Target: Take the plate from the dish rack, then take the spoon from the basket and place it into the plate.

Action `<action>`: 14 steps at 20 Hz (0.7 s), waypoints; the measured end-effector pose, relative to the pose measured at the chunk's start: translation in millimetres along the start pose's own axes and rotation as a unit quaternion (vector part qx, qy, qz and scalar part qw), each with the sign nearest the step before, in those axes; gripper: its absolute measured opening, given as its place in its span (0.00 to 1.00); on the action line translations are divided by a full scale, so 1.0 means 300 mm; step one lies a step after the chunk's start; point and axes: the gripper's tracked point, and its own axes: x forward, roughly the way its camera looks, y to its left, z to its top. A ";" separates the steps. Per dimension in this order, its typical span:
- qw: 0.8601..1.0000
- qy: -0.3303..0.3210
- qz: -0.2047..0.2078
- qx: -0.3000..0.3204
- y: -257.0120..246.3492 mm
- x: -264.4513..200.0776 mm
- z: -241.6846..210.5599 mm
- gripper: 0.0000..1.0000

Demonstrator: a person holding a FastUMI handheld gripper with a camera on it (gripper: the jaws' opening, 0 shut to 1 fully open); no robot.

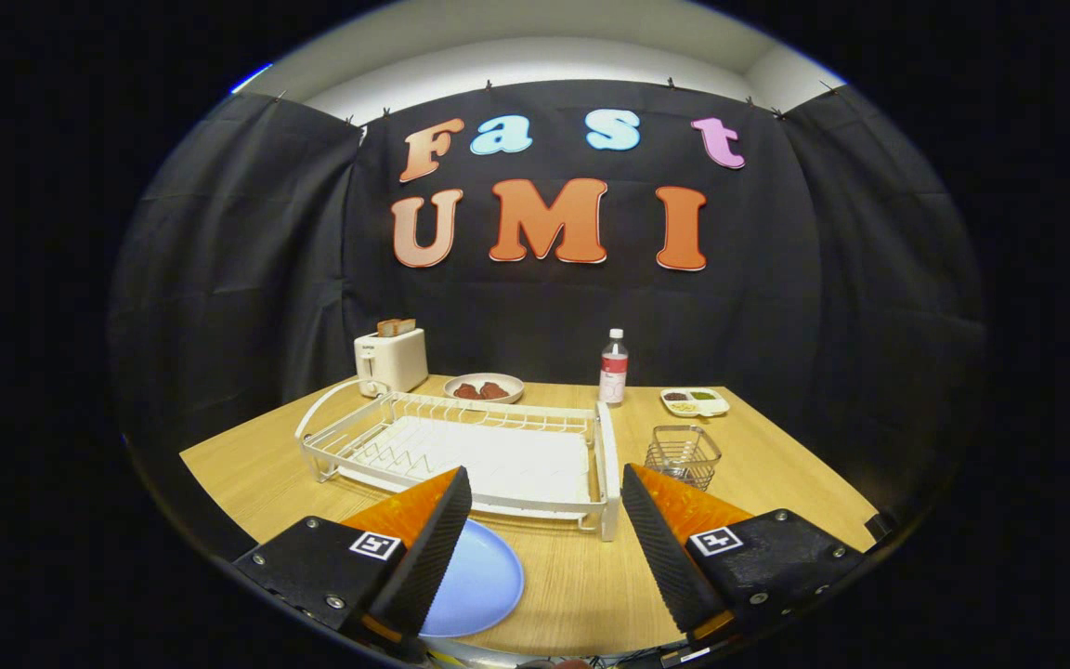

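**Gripper poised over the table, plate out of the rack, basket ahead to the right**

Gripper view. The gripper (544, 548) hangs above the near edge of the wooden table (776, 465) with its fingers spread wide; nothing lies between them but bare tabletop, and they hold and touch nothing. The blue plate (479, 581) lies flat on the table at about 7 o'clock from the midpoint of the fingers, partly hidden behind the left finger and just in front of the dish rack (461, 446), which stands empty at 11 to 12 o'clock. The plate thus appears already taken out, so the spoon step is judged the one in hand.

The wire basket (684, 455) stands at about 1 o'clock, just beyond the tip of the right finger and beside the right end of the rack. It is the nearer of the two targets to the right finger. Whether a spoon rests inside, and how its long axis runs, cannot be told: the mesh looks empty at this size.

Beyond the rack stand a toaster (391, 360), a dish of food (484, 387), a bottle (614, 367) and a small divided tray (695, 401).
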 end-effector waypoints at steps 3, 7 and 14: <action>1.000 -0.007 -0.014 0.026 -0.062 -0.015 0.052 0.97; 0.999 -0.010 -0.039 0.029 -0.137 -0.017 0.065 0.97; 0.998 -0.002 -0.053 0.033 -0.173 -0.038 0.037 0.97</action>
